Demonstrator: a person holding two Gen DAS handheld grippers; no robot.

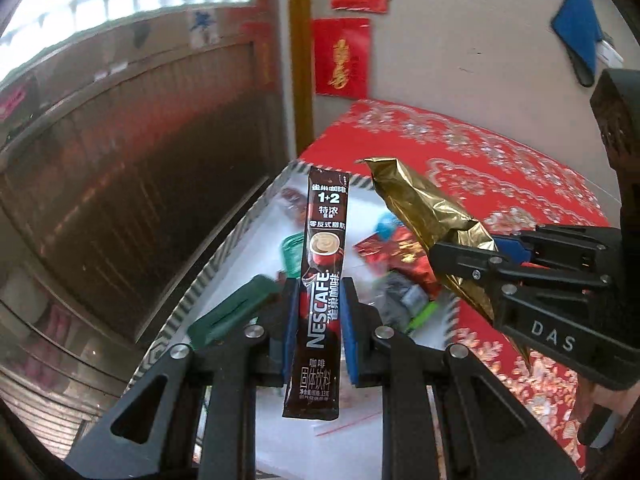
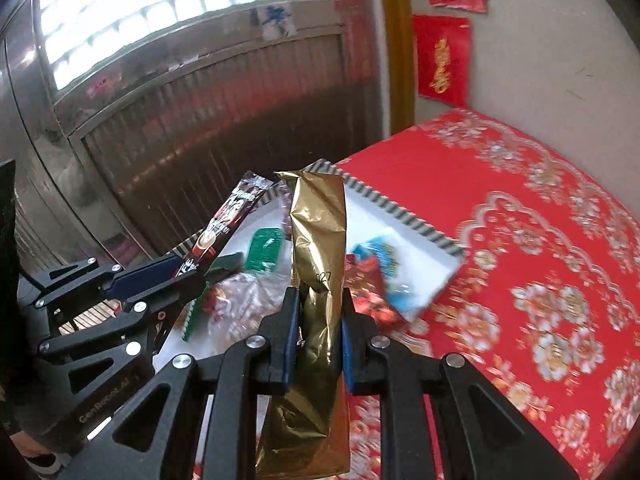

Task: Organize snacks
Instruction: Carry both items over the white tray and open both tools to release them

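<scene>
My left gripper (image 1: 318, 320) pinches the Nescafé stick (image 1: 322, 276) and my right gripper (image 2: 318, 340) the gold packet (image 2: 318, 264), both lifted above the tray (image 1: 224, 248) for sorting

A table (image 2: 520, 208) is seen covered with a red cloth (image 1: 500, 184) patterned with pale flowers and scrolls. On the cloth, at the left, near the table's left edge, a white tray (image 2: 416, 248) with a grey-and-white striped rim is set. Loose snack packets are heaped in the tray: a green packet (image 2: 264, 252) at the far left, a blue-and-white packet (image 2: 384, 260) at the right, a red foil packet (image 1: 384, 250) beside it, and a clear wrapper with red contents (image 2: 240, 304) nearer. The cloth to the right of the tray is seen bare.
</scene>
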